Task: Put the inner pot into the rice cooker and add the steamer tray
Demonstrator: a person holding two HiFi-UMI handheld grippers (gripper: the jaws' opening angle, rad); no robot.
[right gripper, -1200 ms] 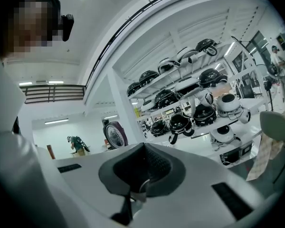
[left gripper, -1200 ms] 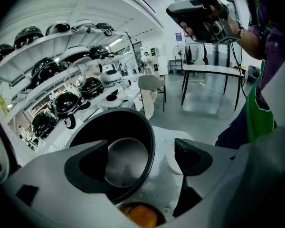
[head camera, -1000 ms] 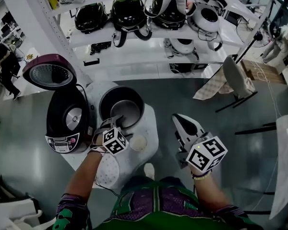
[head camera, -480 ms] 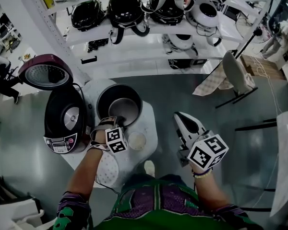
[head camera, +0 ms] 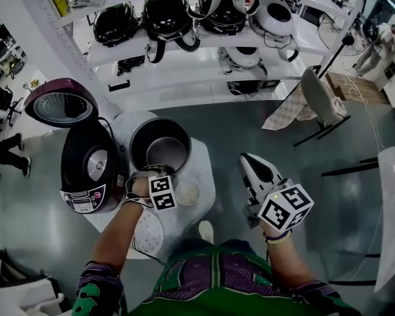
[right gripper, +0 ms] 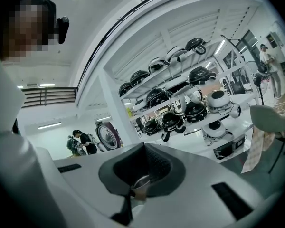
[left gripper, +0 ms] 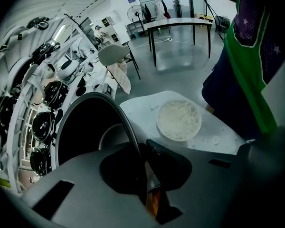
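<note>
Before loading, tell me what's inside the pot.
The pot shows only its bare grey bottom, nothing in it. The left gripper, jaws just closed on the near rim, hides that wall.

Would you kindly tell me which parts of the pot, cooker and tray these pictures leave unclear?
- Steamer tray: head view, its left edge is under the left forearm.
- Rice cooker panel print: head view, too small to read.
- Inner pot interior: left gripper view, mostly in shadow.
</note>
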